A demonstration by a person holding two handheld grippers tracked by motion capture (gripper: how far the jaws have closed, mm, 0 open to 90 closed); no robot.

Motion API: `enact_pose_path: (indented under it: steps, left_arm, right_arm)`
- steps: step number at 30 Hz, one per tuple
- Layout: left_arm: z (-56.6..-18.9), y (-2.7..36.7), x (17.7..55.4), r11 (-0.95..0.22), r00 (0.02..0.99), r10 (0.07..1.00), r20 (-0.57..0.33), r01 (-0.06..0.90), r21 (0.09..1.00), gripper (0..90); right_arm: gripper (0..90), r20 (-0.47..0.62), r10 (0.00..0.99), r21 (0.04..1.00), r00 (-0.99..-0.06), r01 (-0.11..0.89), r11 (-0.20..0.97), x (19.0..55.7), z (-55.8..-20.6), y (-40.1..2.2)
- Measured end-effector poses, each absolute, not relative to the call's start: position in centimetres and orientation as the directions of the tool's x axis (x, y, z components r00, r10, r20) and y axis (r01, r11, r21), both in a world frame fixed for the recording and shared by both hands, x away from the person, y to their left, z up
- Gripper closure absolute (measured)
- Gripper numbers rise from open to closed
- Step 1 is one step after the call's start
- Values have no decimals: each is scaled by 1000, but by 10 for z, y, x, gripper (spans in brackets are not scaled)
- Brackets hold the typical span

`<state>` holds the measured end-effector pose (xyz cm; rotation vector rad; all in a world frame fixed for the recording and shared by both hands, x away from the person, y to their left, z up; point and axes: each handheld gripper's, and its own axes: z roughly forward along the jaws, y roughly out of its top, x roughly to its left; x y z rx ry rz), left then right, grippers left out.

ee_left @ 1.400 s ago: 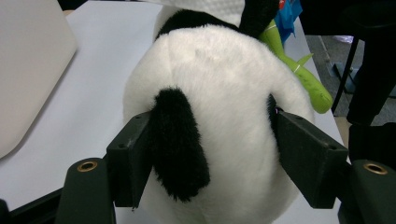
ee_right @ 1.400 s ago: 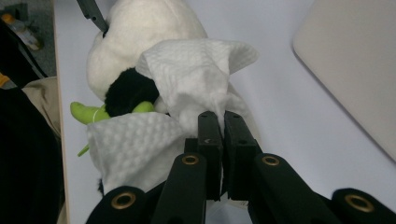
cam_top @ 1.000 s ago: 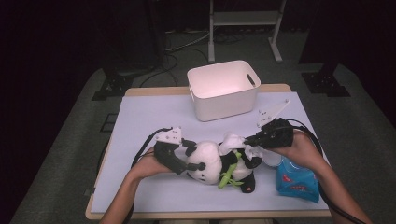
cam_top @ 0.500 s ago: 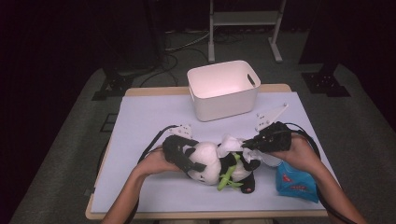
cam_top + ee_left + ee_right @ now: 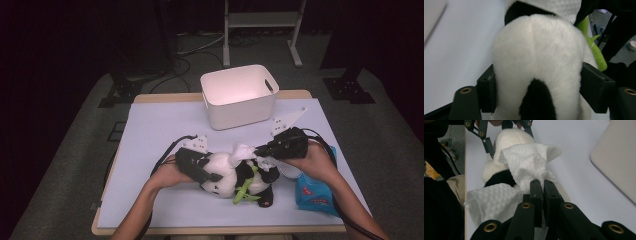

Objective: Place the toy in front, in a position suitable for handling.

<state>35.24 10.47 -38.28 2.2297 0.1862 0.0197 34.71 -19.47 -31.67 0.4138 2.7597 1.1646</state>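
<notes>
1. The plush panda (image 5: pixel 235 175) lies on its side on the white-covered worktop (image 5: pixel 150 130), near the front edge, between the two hands; a white bin (image 5: pixel 239 95) stands well behind it and a blue packet (image 5: pixel 315 192) lies just to its right.
2. The left gripper (image 5: pixel 200 172) has just been closing its jaws, and in the left gripper view they press into the panda's round white body (image 5: pixel 536 57) from both sides.
3. The right gripper (image 5: pixel 262 150) is clenched on a white wipe (image 5: pixel 529 162), which drapes over the panda's upper side.
4. The panda looks light and very soft: the fur will likely give under the pads, so a hold across the thick middle seems safer than one on a limb or the green bamboo sprig (image 5: pixel 246 187).
5. The wipe is thin and limp; pinched at one bunched fold, it may tear or slip if dragged hard across the pile.
</notes>
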Motion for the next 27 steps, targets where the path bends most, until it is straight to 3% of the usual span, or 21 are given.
enact_pose_path:
  steps: [13, 19, 27]
  left_arm:
    - [-372, 99, 357, -591, 983, 138, 122, -17, 806, 306]
    - [-383, 103, 358, -583, 985, 148, 86, 17, 813, 262]
    - [-381, 105, 356, -570, 985, 171, 2, 97, 816, 125]
  right_arm:
    - [861, -29, 297, 720, -954, 187, 669, 363, -304, -180]
    - [861, -9, 320, 700, -947, 223, 678, 362, -310, -194]
    - [861, 21, 308, 704, -951, 233, 671, 354, -318, -195]
